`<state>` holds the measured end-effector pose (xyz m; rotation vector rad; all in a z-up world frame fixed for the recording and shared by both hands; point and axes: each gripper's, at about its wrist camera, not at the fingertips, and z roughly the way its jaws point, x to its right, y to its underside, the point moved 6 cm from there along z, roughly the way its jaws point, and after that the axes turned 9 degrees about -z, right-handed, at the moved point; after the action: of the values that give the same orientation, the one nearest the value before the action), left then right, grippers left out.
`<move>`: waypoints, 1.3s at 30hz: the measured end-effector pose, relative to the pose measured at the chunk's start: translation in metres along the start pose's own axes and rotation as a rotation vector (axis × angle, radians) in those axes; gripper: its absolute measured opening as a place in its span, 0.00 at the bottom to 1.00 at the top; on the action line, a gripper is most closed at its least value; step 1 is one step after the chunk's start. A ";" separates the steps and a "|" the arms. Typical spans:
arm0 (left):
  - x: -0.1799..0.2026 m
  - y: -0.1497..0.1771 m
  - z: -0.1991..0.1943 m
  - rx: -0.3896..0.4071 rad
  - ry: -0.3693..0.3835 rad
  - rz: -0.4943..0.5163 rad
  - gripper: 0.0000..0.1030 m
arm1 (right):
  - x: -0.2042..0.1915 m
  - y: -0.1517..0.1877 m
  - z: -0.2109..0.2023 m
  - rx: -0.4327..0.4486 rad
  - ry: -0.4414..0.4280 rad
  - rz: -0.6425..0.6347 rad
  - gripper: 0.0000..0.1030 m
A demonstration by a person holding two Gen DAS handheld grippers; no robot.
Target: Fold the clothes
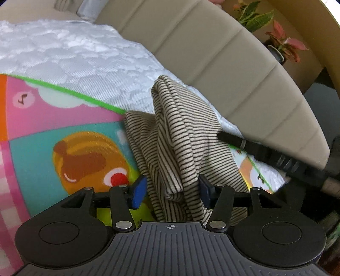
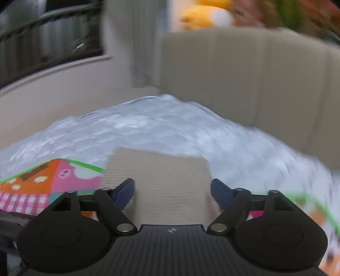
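Note:
A beige garment with thin dark stripes (image 1: pixel 180 138) lies bunched on a colourful cartoon play mat (image 1: pixel 63 127). My left gripper (image 1: pixel 173 192) is open, its blue pads on either side of a fold of the garment, which hangs between them. A black finger of the other gripper (image 1: pixel 255 148) reaches in from the right and touches the garment's right edge. In the blurred right wrist view the garment (image 2: pixel 165 180) lies between the spread blue pads of my right gripper (image 2: pixel 173 191), which is open.
A white quilted cover (image 1: pixel 85 55) lies under the mat. A beige padded headboard (image 1: pixel 223 63) curves behind it. Potted plants (image 1: pixel 282 42) stand at the far right. A yellow plush toy (image 2: pixel 204 17) sits above the headboard.

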<state>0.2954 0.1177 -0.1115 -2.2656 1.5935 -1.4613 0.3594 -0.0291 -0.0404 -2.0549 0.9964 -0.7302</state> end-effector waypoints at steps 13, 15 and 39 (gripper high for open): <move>-0.009 -0.001 -0.003 0.008 -0.031 -0.005 0.76 | 0.019 0.022 0.029 -0.119 -0.022 0.130 0.82; -0.007 -0.001 -0.003 0.011 -0.040 0.015 0.77 | 0.030 0.032 0.014 -0.104 -0.026 0.205 0.88; -0.014 -0.004 -0.008 0.073 -0.100 0.019 0.86 | 0.064 0.096 -0.031 -0.039 -0.161 0.560 0.77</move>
<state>0.2925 0.1334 -0.1143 -2.2393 1.5050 -1.3556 0.3315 -0.1352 -0.0881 -1.7054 1.4093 -0.2497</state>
